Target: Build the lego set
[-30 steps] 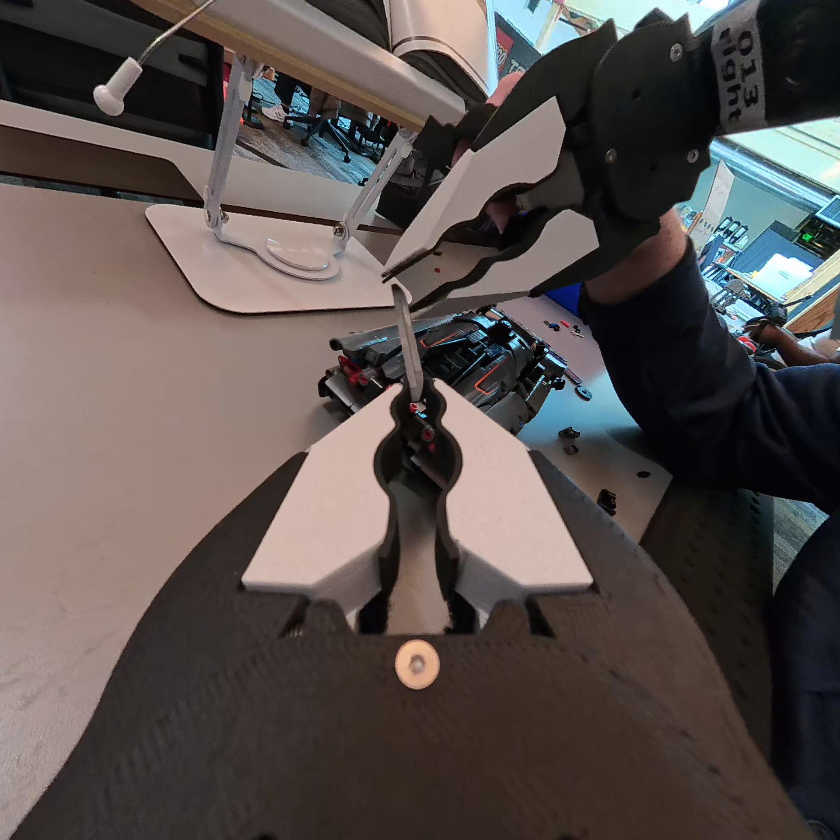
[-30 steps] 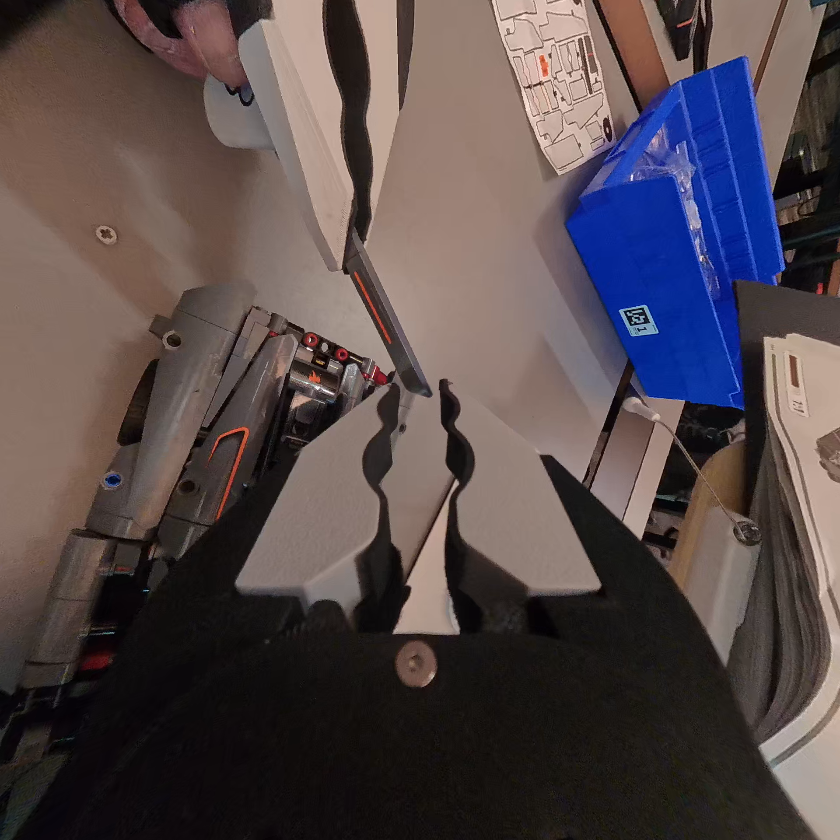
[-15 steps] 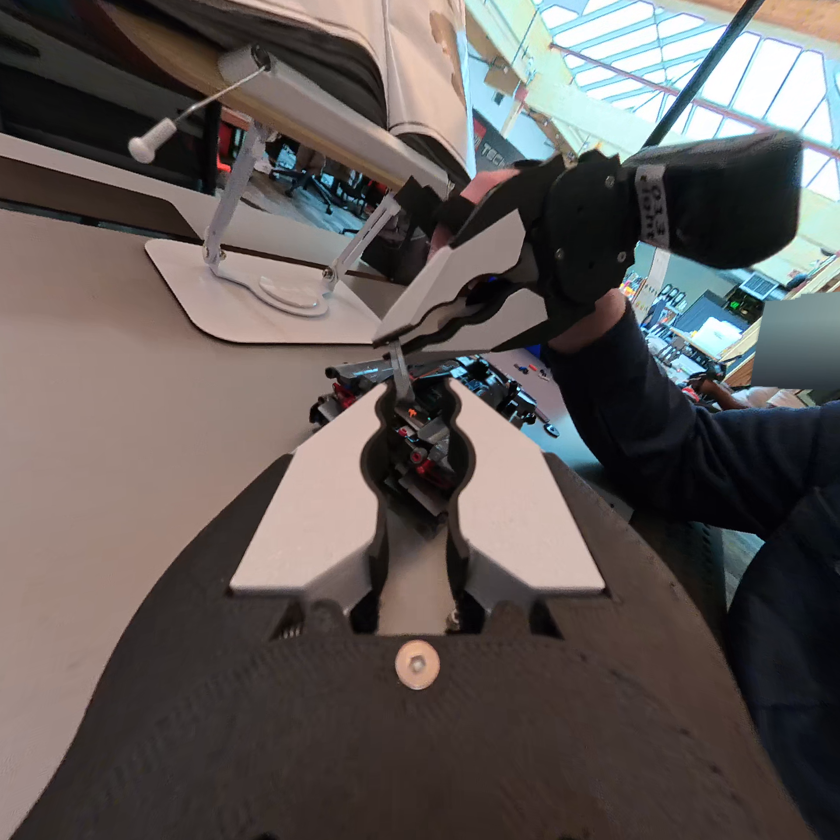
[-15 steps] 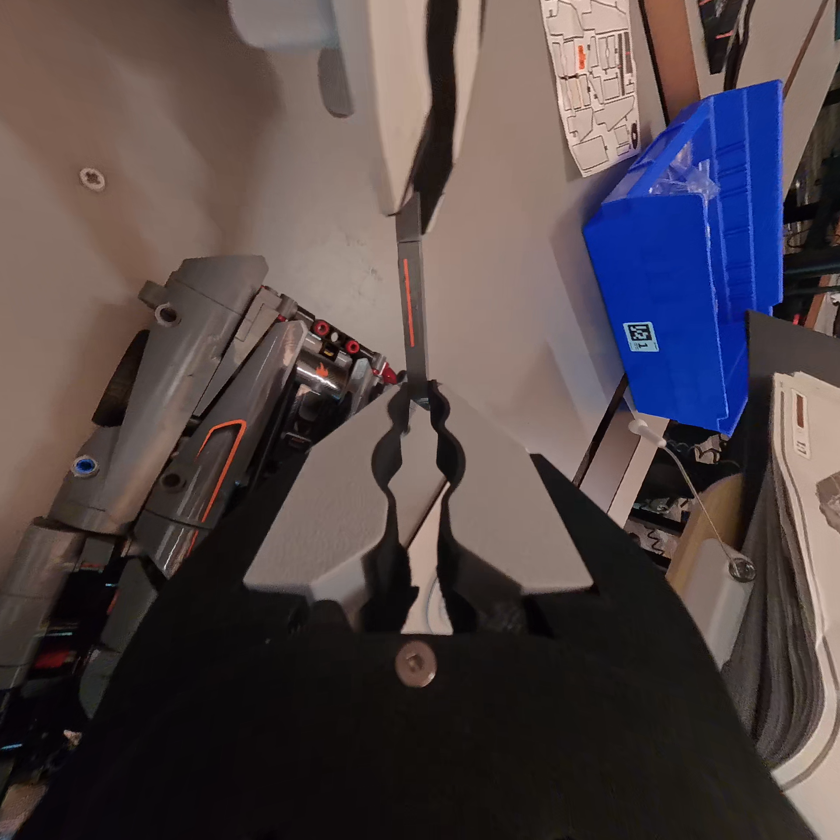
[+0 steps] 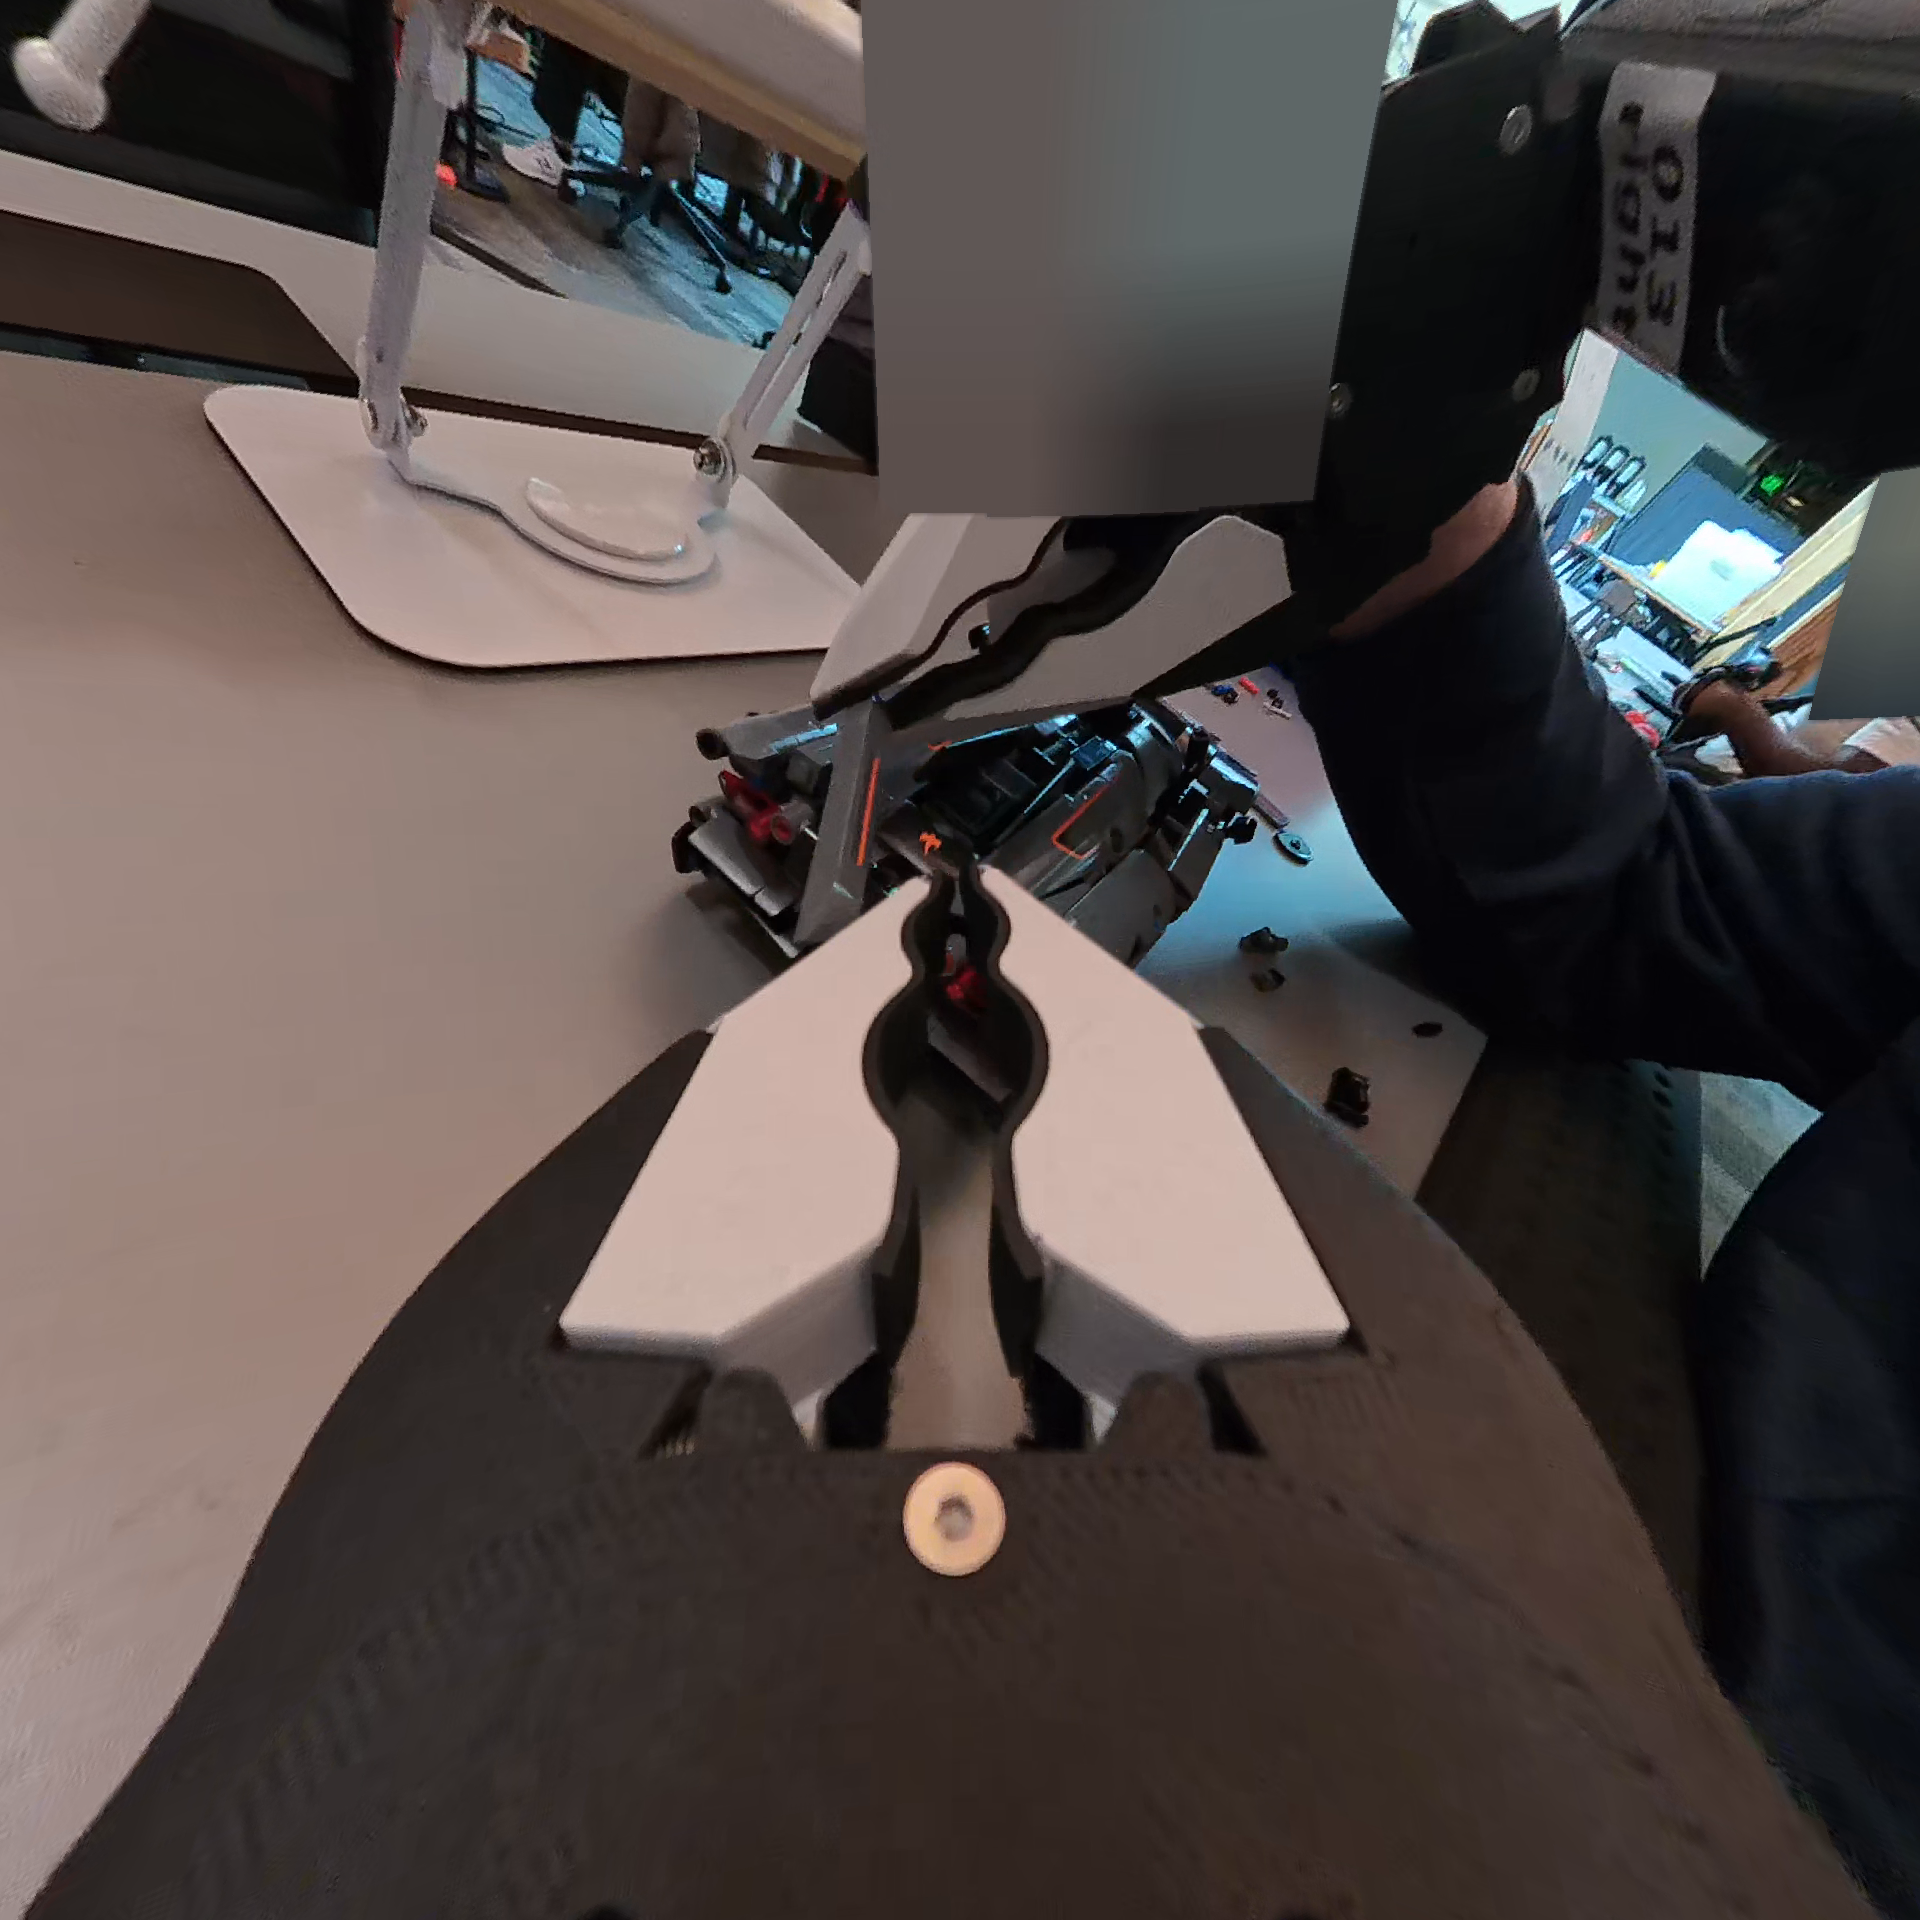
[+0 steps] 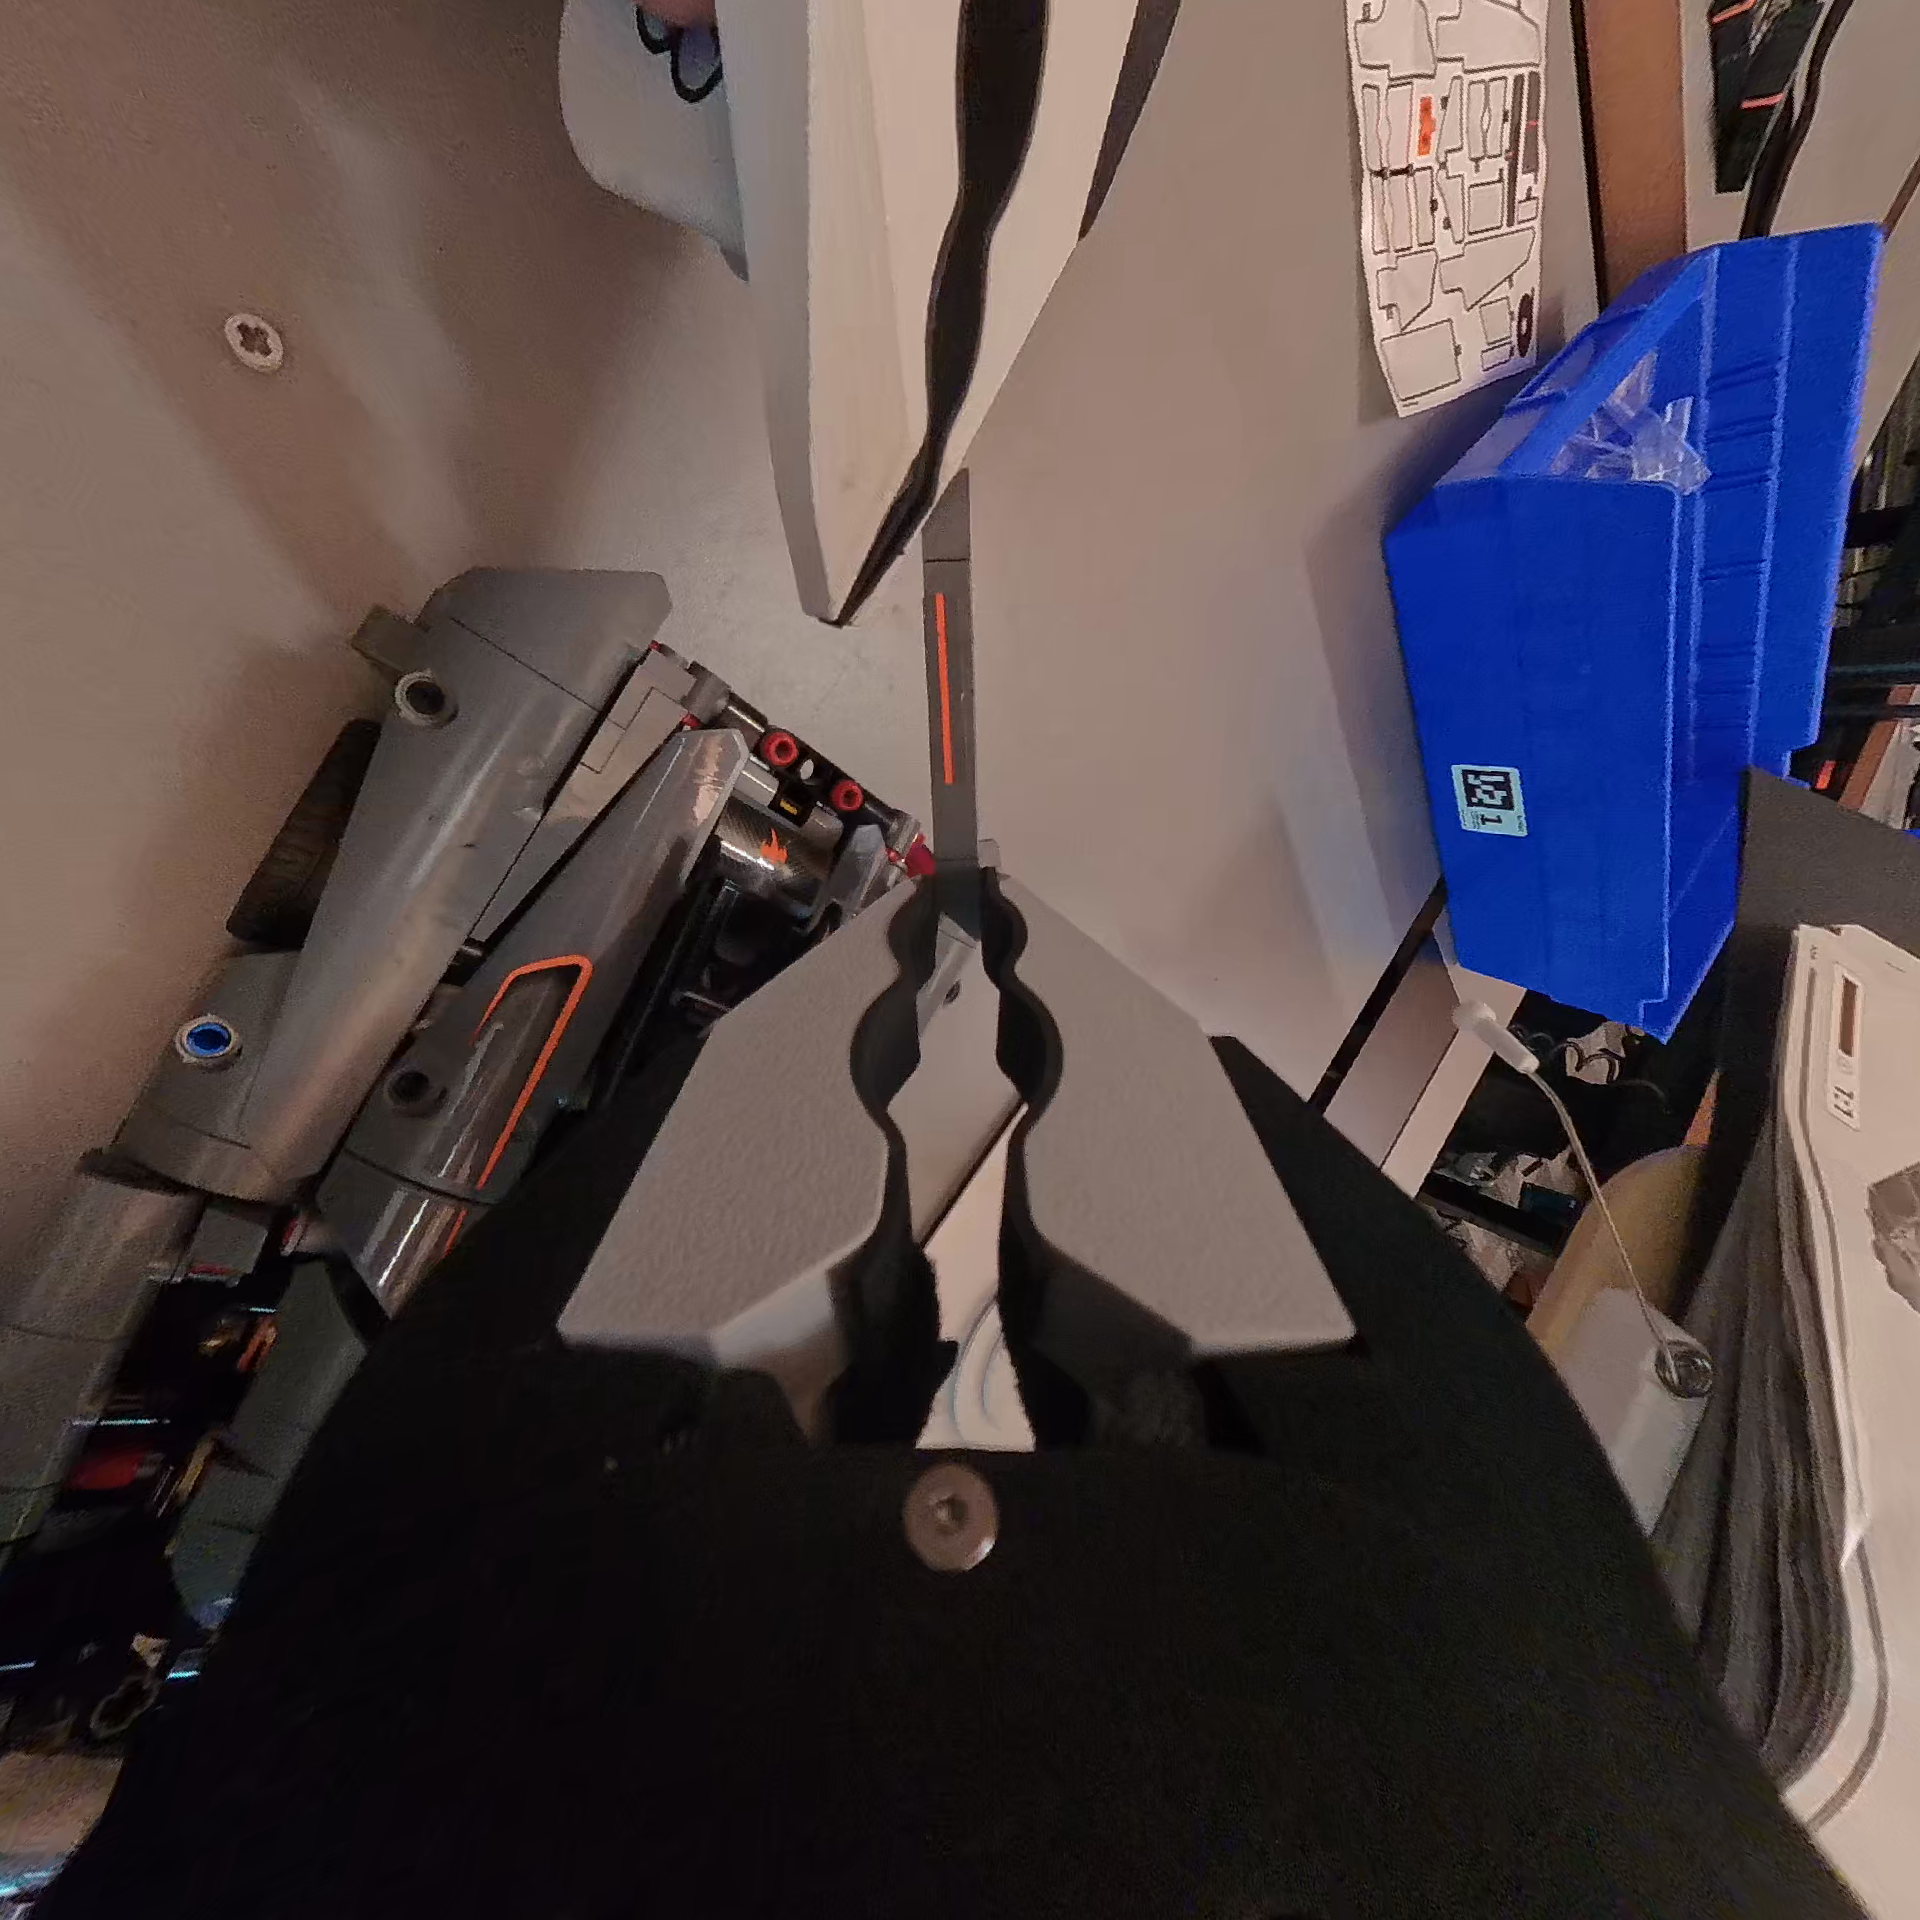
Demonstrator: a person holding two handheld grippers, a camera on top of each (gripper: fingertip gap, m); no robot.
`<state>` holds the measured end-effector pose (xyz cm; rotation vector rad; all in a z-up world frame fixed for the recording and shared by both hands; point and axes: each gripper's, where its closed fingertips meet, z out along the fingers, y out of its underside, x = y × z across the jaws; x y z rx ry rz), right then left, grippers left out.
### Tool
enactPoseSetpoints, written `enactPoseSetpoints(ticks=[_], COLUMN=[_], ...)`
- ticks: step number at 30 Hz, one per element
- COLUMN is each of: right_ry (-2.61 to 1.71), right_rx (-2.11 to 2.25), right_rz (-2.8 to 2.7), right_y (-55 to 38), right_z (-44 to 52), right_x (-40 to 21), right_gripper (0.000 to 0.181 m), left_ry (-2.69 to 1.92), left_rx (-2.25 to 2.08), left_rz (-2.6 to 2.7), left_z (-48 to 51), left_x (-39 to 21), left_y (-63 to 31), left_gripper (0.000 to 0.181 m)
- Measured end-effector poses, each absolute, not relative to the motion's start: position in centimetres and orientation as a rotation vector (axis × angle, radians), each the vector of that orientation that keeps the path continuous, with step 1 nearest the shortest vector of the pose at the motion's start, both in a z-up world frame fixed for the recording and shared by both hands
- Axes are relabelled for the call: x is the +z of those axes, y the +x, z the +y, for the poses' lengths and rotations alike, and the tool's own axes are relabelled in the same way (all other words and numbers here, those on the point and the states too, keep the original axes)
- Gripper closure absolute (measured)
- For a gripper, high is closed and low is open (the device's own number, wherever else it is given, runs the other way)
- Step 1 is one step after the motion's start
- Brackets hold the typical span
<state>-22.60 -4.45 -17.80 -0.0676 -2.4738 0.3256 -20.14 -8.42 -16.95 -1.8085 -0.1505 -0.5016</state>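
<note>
A dark grey lego car model [image 5: 1091,821] with orange trim lies on the beige table; it also shows in the right wrist view [image 6: 468,935]. My right gripper [image 6: 956,883] is shut on one end of a thin grey panel with an orange stripe [image 6: 948,707]. In the left wrist view the right gripper [image 5: 852,696] holds that panel [image 5: 847,831] down against the model's near left side. My left gripper [image 5: 953,883] is shut and empty, just right of the panel. From the right wrist view the left gripper [image 6: 847,608] sits beside the panel's far end.
A blue bin [image 6: 1621,623] with a clear bag stands at the table's edge, a sticker sheet [image 6: 1455,187] beyond it. An instruction booklet [image 6: 1849,1247] is at the right. A white stand [image 5: 499,530] is behind the model. Small black pieces [image 5: 1345,1091] lie near a person's sleeve [image 5: 1558,779].
The panel passed from my left gripper to my right: the right closed on its free end, the left let go and shut. The panel now hangs lower, beside the model.
</note>
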Motion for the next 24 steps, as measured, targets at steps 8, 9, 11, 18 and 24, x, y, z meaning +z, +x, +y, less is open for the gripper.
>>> enactPoseSetpoints(ticks=[8,9,11,18,24], right_ry=[-0.087,-0.098,-0.12,-0.179,-0.2], right_rx=[0.322,0.323,0.335,0.371,0.372], right_rz=[-2.472,-2.475,-2.482,-2.493,-2.489], right_y=[-22.6,-22.6,-22.6,-22.5,-22.6], right_z=[-4.0,-3.9,-3.8,-3.7,-3.5], right_x=[-17.6,-17.6,-17.5,-17.2,-17.1], right_gripper=[0.175,0.175,0.175,0.175,0.175], left_ry=[-1.734,-1.732,-1.77,-1.776,-1.82], left_rx=[-0.42,-0.382,-0.283,-0.279,-0.281], left_rz=[-0.162,-0.154,-0.151,-0.187,-0.221], left_z=[-9.1,-9.1,-9.1,-9.3,-9.2], left_x=[-15.4,-15.3,-15.6,-15.9,-16.9], left_y=[-21.4,-21.6,-22.3,-22.8,-23.1], left_gripper=[0.167,0.162,0.157,0.158,0.155])
